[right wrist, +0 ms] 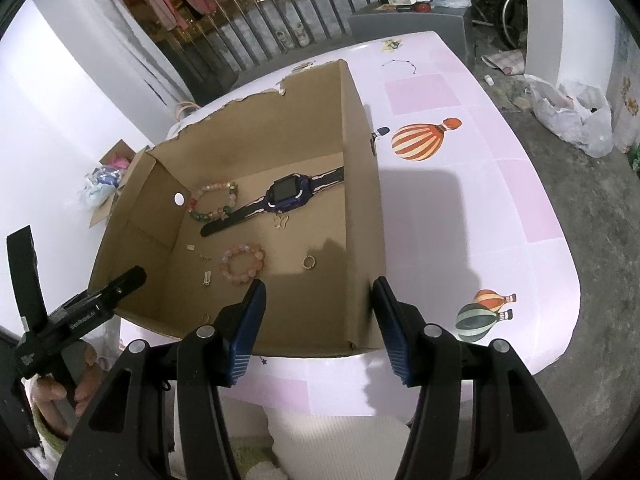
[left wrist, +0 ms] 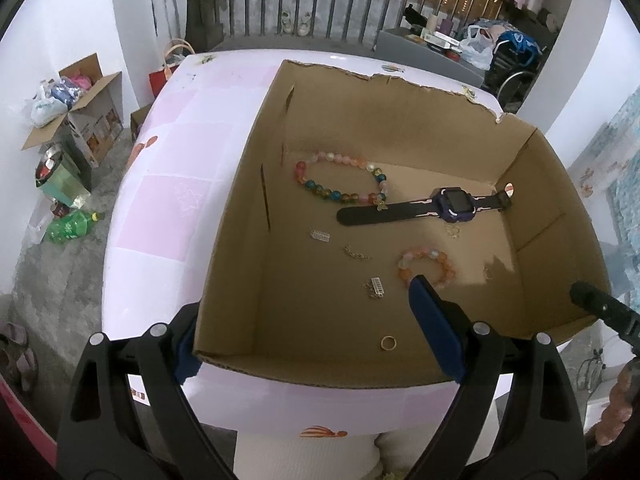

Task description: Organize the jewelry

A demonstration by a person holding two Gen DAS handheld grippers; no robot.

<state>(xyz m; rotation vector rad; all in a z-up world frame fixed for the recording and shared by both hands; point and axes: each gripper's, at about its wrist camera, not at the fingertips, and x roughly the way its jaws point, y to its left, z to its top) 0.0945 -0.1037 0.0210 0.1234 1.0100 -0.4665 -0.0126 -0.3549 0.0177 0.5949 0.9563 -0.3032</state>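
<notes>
An open cardboard box stands on the pink table. On its floor lie a purple watch, a multicolour bead bracelet, a pink-orange bead bracelet, a gold ring, a butterfly charm and small silver clasps. My left gripper is open and straddles the box's near left corner, one pad inside. My right gripper is open astride the near right corner, touching nothing.
The table carries balloon stickers to the right of the box. On the floor are a cardboard carton, green bottles and a plastic bag. A railing runs behind. A hand holds the left gripper.
</notes>
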